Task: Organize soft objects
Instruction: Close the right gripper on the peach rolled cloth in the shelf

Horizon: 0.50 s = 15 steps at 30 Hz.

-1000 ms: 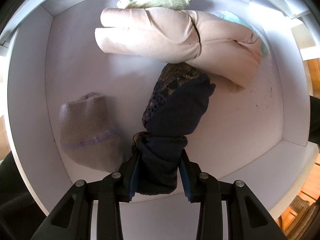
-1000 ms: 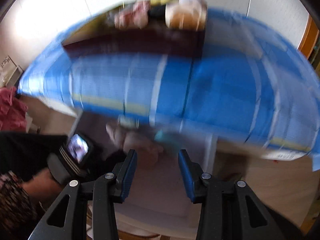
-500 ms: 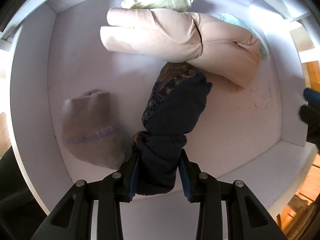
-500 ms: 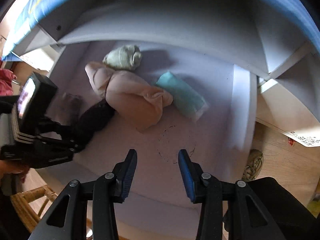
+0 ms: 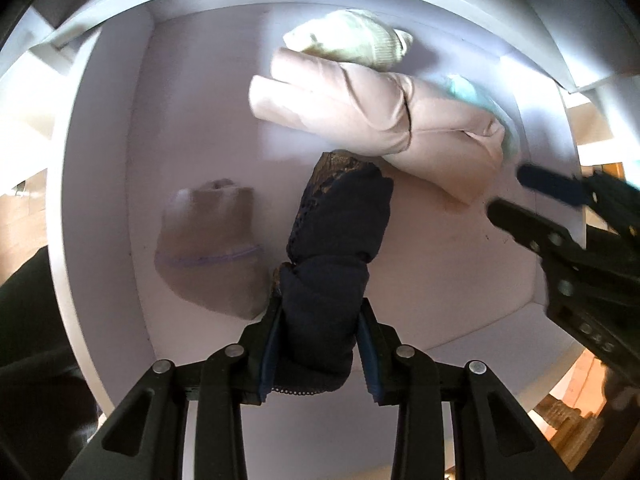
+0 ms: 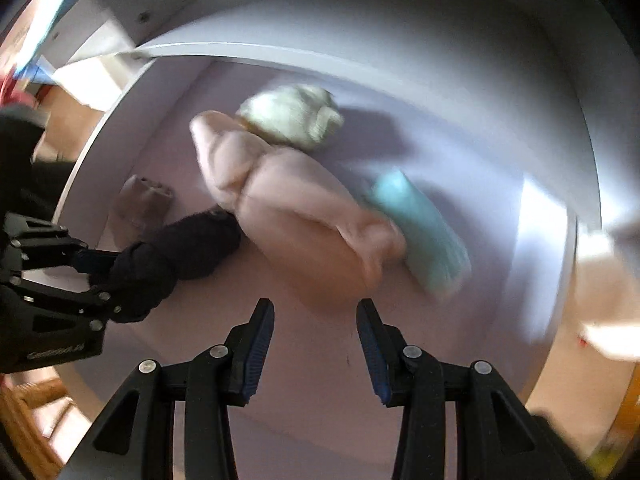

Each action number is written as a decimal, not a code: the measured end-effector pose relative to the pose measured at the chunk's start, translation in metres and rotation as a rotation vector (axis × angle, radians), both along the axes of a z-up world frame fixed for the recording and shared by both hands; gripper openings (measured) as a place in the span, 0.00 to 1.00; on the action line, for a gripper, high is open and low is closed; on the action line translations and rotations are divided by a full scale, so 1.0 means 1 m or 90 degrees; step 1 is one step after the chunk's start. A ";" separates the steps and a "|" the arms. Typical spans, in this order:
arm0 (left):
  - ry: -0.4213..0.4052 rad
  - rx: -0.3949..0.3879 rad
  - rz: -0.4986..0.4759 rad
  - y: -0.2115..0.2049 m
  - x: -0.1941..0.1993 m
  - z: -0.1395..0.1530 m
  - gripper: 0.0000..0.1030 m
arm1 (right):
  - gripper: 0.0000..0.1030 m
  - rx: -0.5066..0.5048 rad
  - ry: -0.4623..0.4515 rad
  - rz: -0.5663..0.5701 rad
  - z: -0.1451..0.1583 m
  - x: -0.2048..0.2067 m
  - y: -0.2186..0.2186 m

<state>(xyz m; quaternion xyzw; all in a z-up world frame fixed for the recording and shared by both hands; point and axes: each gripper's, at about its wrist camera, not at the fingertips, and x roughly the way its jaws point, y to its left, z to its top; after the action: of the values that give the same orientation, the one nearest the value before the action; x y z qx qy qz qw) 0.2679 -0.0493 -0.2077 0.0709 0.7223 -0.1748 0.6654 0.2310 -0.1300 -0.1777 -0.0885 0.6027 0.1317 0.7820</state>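
**Dark roll held over the white drawer**

We clamp our left gripper [image 5: 316,344] on a dark navy rolled garment [image 5: 336,240], its 2 blue pads pressed into the cloth at the lower end. The roll's lace-trimmed far end touches the pink bundle [image 5: 376,120] that lies across the middle of the white drawer [image 5: 100,184]. Just left of our grip sits a taupe knit roll [image 5: 208,248] on the drawer floor. Our right gripper [image 6: 316,344] hangs over the drawer's near floor, its 2 fingers apart with nothing between them. Beyond the pink bundle we see a pale green knit roll [image 6: 292,116] near the back wall and a teal folded piece [image 6: 420,228] against the bundle's right side.
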 end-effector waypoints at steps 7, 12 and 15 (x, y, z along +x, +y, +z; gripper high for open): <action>0.017 0.030 0.000 0.007 -0.002 -0.007 0.34 | 0.42 -0.097 -0.041 0.124 -0.013 0.021 0.034; 0.032 0.050 -0.009 0.008 -0.002 -0.015 0.34 | 0.46 -0.104 -0.044 0.163 -0.018 0.038 0.044; 0.035 0.055 -0.011 0.005 -0.001 -0.016 0.34 | 0.56 -0.105 -0.024 0.173 -0.028 0.042 0.052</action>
<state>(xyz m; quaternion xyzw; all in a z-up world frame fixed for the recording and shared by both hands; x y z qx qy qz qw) 0.2673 -0.0439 -0.2240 0.1013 0.7465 -0.1513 0.6400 0.2731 -0.0783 -0.2053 -0.2359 0.5792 0.1847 0.7581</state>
